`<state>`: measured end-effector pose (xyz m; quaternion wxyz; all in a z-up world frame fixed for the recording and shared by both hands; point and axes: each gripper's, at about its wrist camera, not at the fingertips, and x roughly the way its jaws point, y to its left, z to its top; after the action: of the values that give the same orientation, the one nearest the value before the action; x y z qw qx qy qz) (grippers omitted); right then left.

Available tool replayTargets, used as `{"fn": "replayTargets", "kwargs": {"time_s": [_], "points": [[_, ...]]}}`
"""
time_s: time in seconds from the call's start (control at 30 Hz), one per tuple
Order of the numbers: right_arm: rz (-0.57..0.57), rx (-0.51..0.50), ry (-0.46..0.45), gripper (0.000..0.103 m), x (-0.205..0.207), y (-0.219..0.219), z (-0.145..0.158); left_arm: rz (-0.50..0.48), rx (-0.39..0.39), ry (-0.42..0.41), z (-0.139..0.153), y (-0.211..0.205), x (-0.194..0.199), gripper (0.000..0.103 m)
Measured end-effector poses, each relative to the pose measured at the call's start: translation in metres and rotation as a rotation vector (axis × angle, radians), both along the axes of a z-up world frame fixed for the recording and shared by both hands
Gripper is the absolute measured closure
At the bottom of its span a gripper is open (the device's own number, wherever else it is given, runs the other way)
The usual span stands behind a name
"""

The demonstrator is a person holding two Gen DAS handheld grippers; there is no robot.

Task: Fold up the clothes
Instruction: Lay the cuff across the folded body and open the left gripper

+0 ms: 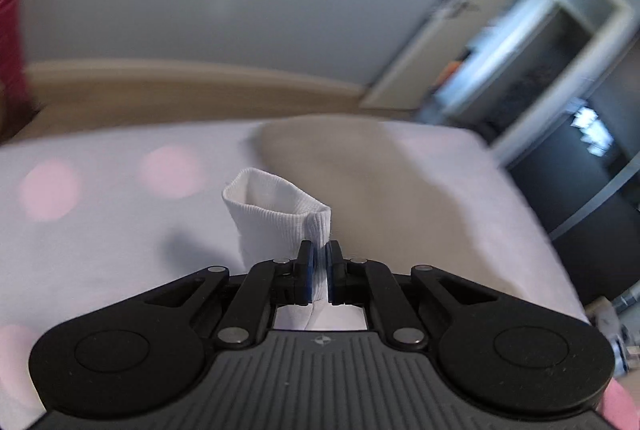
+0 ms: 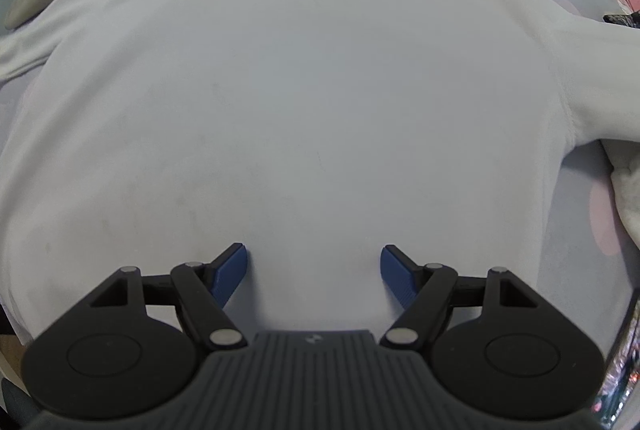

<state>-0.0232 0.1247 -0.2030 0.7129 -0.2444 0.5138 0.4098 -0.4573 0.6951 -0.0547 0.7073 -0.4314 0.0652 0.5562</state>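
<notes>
Black linkage grippers [image 2: 315, 258], blue jaws

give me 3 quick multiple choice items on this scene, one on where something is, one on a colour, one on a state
1. Where do the open right gripper fingers sit?
A. over the sweatshirt's lower body
B. at the neckline
C. on the pink quilt

2. What colour are the pads on the fingers?
A. red
B. blue
C. yellow

3. What state is the left gripper in?
A. wide open, empty
B. shut on a ribbed cuff
C. out of view

Answers: 1 A, the white sweatshirt fills the view around them, with its collar far off at the top. 2 B, both pads show blue. 3 B, the ribbed cuff is pinched between its fingers.
</notes>
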Motion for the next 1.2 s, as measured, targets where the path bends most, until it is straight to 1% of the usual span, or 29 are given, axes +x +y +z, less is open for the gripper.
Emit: {"fn": "replayTargets", "kwargs": {"time_s": [0.1, 0.17, 0.23, 0.33, 0.47, 0.57, 0.7, 0.8, 0.9, 1.1, 1.2], "points": [[0.001, 0.002, 0.005, 0.027, -0.006, 0.021, 0.001, -0.136, 0.088, -0.050, 0.039, -0.030, 0.046, 0.099], [-0.001, 0.007, 0.005, 0.027, -0.008, 0.020, 0.003, -0.240, 0.147, -0.043, 0.062, -0.057, 0.081, 0.099], [-0.003, 0.013, -0.005, 0.027, -0.009, 0.020, 0.006, -0.342, 0.194, -0.034, 0.077, -0.087, 0.115, 0.099], [-0.011, 0.030, -0.009, 0.027, -0.010, 0.021, 0.011, -0.476, 0.244, -0.022, 0.089, -0.135, 0.160, 0.099], [-0.012, 0.057, -0.008, 0.027, -0.014, 0.019, 0.017, -0.625, 0.265, -0.035, 0.086, -0.188, 0.204, 0.099], [-0.011, 0.069, -0.006, 0.027, -0.018, 0.019, 0.018, -0.721, 0.277, -0.016, 0.073, -0.223, 0.234, 0.099], [-0.018, 0.082, -0.005, 0.027, -0.015, 0.022, 0.020, -0.854, 0.244, 0.037, 0.040, -0.259, 0.265, 0.099], [-0.030, 0.081, -0.008, 0.027, -0.013, 0.018, 0.019, -0.948, 0.219, 0.129, 0.010, -0.282, 0.282, 0.099], [-0.039, 0.076, -0.006, 0.027, -0.012, 0.018, 0.015, -1.043, 0.230, 0.262, -0.018, -0.307, 0.299, 0.099], [-0.027, 0.053, 0.001, 0.027, -0.013, 0.037, 0.005, -1.216, 0.226, 0.477, -0.072, -0.368, 0.311, 0.099], [-0.018, 0.045, 0.000, 0.027, -0.015, 0.050, 0.001, -1.287, 0.197, 0.543, -0.095, -0.390, 0.319, 0.099]]}}
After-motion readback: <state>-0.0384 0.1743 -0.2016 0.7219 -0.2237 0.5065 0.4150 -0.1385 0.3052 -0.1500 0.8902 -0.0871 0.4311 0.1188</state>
